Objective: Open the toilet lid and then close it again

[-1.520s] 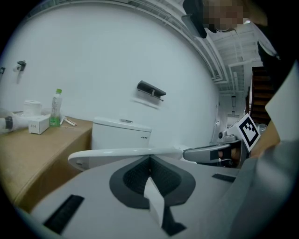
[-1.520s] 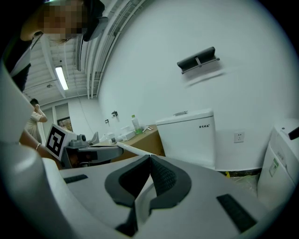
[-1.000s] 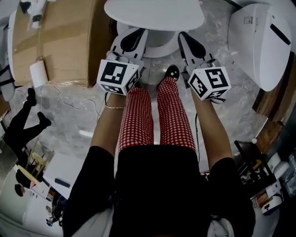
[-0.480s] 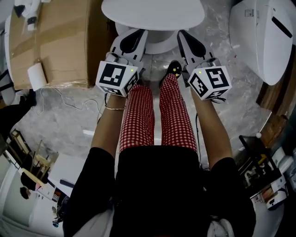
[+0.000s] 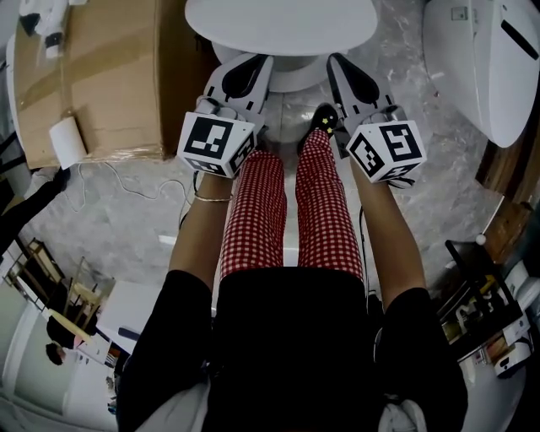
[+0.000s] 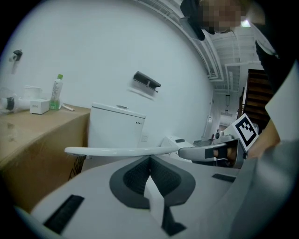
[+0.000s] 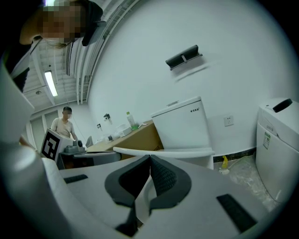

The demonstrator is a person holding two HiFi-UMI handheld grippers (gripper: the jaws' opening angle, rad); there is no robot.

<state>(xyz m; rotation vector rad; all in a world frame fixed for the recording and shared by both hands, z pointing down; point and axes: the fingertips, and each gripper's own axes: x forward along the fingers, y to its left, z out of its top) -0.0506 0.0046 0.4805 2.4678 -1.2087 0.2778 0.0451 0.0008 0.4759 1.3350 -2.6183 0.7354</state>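
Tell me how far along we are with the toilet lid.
Done: nothing provable; the lid lies flat, shut. In hand: left claw and right claw, both shut and empty, point at its front edge. Left: lifting and lowering it, unless that already happened, which the pictures can't show.

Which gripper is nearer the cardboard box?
Left. The left gripper hangs right beside the cardboard box; the right gripper is farther off, at the toilet lid's other side.
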